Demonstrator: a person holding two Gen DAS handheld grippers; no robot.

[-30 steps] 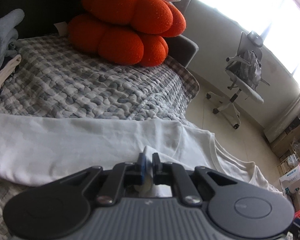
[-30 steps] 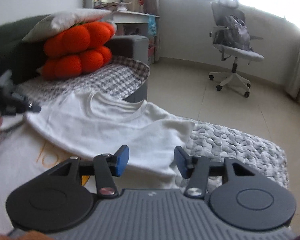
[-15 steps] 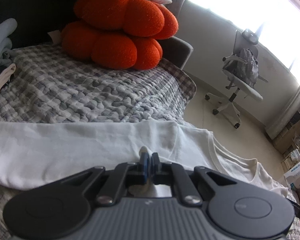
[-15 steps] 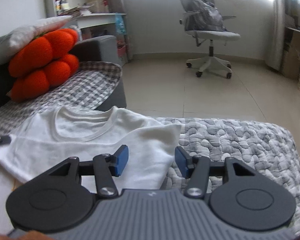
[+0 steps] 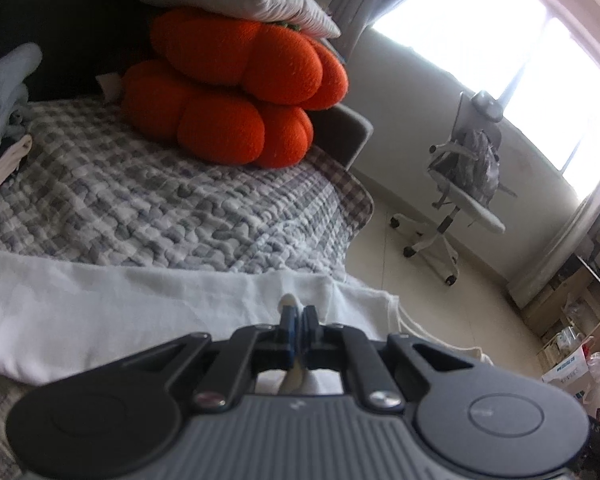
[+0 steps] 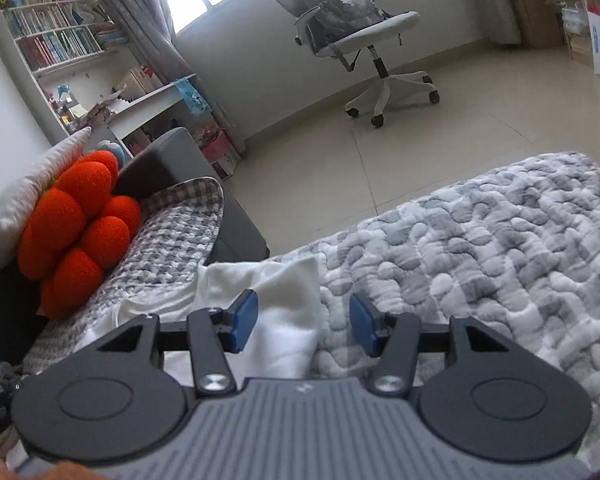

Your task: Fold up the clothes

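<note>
White cotton T-shirt (image 5: 100, 304) lies spread on the grey checked quilt (image 5: 148, 208). Left wrist view only: folded clothes stack (image 5: 0, 120) at the left edge, and the left gripper (image 5: 299, 316), jaws pressed together on a pinch of the T-shirt, fabric protruding above the blue pads. Right wrist view only: bookshelf (image 6: 56, 40) and the garment's sleeve corner (image 6: 288, 292). Right gripper (image 6: 303, 320) is held low over the quilt, jaws wide apart, holding nothing, left pad over the sleeve. Both views show the orange cushion (image 5: 236, 92) and office chair (image 6: 360, 32).
</note>
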